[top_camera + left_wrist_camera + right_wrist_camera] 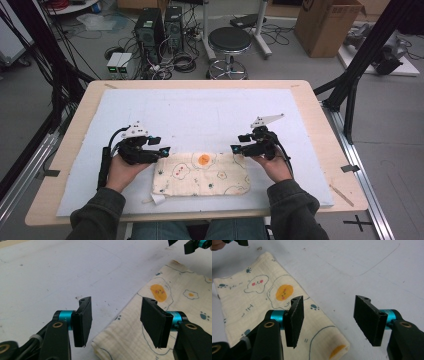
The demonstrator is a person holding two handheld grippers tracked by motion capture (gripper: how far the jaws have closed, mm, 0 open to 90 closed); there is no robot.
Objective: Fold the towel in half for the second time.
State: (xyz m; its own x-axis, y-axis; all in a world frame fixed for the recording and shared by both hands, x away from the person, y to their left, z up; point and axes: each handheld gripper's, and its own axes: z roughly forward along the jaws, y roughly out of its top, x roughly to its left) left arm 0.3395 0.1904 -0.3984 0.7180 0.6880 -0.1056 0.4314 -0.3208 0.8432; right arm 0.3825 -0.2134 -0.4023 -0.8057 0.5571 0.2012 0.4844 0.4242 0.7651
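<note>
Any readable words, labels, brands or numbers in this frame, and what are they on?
None can be read.
Folded cream muslin cloth with egg and paw prints: pictures and small squiggles, no legible words.
Brown cardboard box on the floor: dark mark, too blurred.
Black computer towers: no legible label.

One folded cloth [201, 173] on one white mat [200, 110], atop one wooden table [320, 125]. Two grippers: left [165, 150], right [235, 148]. Beyond: one black stool [229, 40], one cardboard box [327, 25], seemingly two computer towers [160, 27].
</note>
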